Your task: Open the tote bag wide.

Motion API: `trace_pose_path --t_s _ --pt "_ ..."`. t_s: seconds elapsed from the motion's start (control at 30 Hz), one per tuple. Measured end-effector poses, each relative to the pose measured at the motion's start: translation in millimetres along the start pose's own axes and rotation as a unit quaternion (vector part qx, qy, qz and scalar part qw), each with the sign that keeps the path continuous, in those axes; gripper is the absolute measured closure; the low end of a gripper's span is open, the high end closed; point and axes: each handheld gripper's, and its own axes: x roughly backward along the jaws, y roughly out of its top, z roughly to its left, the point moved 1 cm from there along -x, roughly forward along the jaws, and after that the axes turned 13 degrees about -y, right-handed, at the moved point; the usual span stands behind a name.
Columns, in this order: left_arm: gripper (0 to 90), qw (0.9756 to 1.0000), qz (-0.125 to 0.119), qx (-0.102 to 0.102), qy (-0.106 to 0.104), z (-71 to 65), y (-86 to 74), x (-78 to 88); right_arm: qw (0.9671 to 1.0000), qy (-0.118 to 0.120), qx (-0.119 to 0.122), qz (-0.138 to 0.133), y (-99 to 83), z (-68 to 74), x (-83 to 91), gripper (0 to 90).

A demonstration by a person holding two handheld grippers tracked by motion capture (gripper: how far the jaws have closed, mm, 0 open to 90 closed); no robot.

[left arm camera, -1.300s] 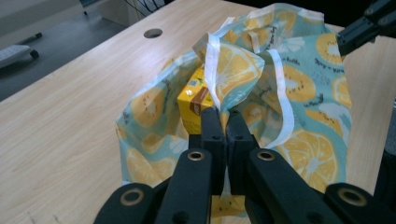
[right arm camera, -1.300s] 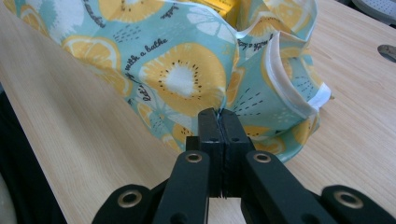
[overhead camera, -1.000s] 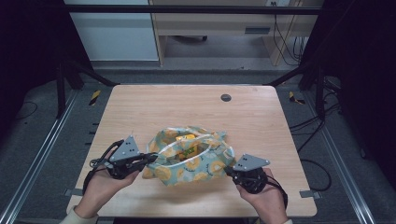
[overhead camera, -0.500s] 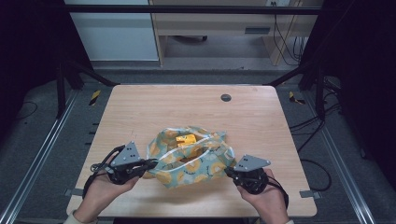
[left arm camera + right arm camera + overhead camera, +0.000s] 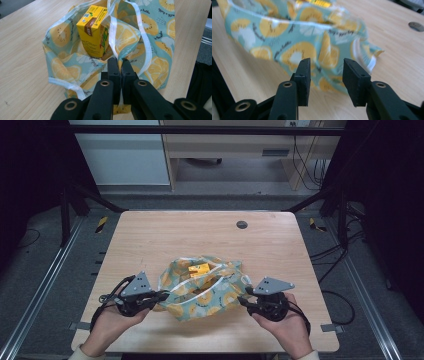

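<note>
A teal cloth bag (image 5: 202, 287) printed with lemon slices lies on the wooden table (image 5: 165, 235), mouth up. A yellow drink carton (image 5: 198, 268) stands inside it. My left gripper (image 5: 162, 296) is at the bag's left edge. In the left gripper view its jaws are shut on a fold of the bag's (image 5: 155, 50) rim at the gripper (image 5: 119, 62), just in front of the carton (image 5: 93, 32). My right gripper (image 5: 243, 297) sits at the bag's right side. Its jaws have just been opening, and the gripper (image 5: 325, 72) stands open with the bag (image 5: 294, 32) just beyond the pads, not pinched.
A small dark round grommet (image 5: 242, 224) is set in the tabletop at the far side, also seen as the grommet (image 5: 416, 26) in the right gripper view. Bare wood surrounds the bag. Dark frame rails flank the table.
The right gripper's jaws have parted and released the bag's right edge. The bag, earlier stretched between the grippers, has slackened and settled on the table.
</note>
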Motion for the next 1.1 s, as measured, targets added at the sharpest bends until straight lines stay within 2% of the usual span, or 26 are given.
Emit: trace_pose_path --t_s 0.13,0.27,0.47,0.6,0.63,0.73,0.83,0.93,1.03,1.1 --pt "89.2 1.0 0.003 0.001 0.0 1.1 -0.8 -0.4 0.9999 -0.009 0.005 -0.006 12.7 -5.3 0.5 57.9" --pt "89.2 1.0 0.004 0.001 -0.001 1.8 -1.0 -0.7 0.9997 -0.022 0.006 -0.004 26.0 -14.6 -7.5 56.9" --pt "89.2 1.0 0.006 0.002 -0.002 2.6 -1.7 -2.0 0.9989 -0.041 0.019 0.014 45.4 -26.7 -37.3 55.6" --pt "89.2 1.0 0.006 0.003 -0.002 4.0 -2.1 -0.9 0.9986 -0.025 0.026 0.04 48.4 -28.7 -56.2 52.7" --pt "89.2 1.0 0.006 0.003 -0.003 4.3 -2.2 -0.7 0.9983 -0.023 0.027 0.047 47.8 -28.3 -59.9 54.9" --pt "89.2 0.9999 0.01 0.005 -0.006 4.9 -2.1 -0.5 0.9978 -0.012 0.031 0.057 46.7 -28.2 -65.3 71.5" --pt "89.2 0.9998 0.02 0.005 -0.006 5.7 -1.6 -0.7 0.9974 -0.005 0.041 0.059 50.6 -28.1 -60.2 87.5" --pt "89.2 0.9996 0.026 0.008 -0.008 7.1 -1.1 0.0 0.9974 -0.004 0.045 0.056 52.9 -28.4 -55.0 89.9" --pt "89.1 0.9996 0.024 0.009 -0.01 8.4 0.8 1.6 0.9977 -0.005 0.051 0.044 58.1 -30.5 -38.0 90.0" --pt "89.2 0.9996 0.023 0.008 -0.011 8.3 3.0 3.0 0.998 -0.005 0.05 0.039 59.2 -30.9 -32.9 90.0"
